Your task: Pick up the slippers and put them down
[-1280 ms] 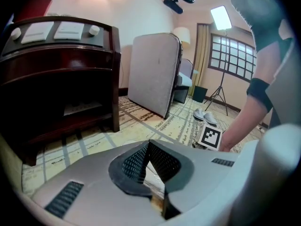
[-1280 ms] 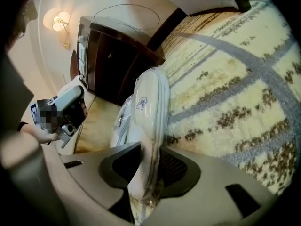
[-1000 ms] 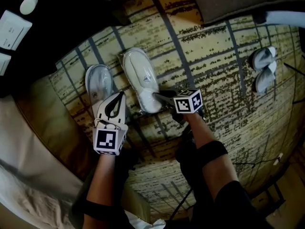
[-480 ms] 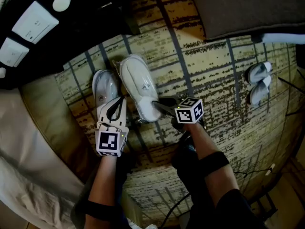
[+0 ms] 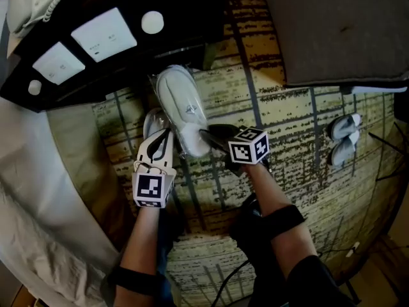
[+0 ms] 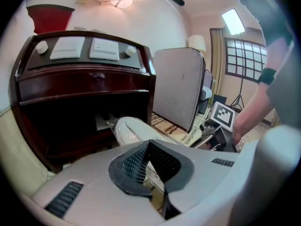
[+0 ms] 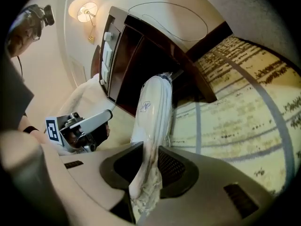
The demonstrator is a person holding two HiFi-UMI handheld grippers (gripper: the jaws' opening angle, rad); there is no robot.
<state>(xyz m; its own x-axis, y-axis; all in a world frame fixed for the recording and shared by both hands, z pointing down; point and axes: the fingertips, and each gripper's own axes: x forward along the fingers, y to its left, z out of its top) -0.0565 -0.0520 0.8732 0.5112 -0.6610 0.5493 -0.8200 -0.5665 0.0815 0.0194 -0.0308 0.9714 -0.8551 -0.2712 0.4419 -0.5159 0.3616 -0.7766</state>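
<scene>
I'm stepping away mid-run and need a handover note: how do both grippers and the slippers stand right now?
Right gripper: shut on the heel end of the white slipper, which looks lifted off the carpet, toe toward the dark nightstand.
Left gripper: shut, apparently pinching the edge of the second slipper, which sits close beside the first.
Done: both slippers picked up, it seems.
Left: set them down.
A spare pair lies on the carpet to the right, apart from both grippers.
</scene>
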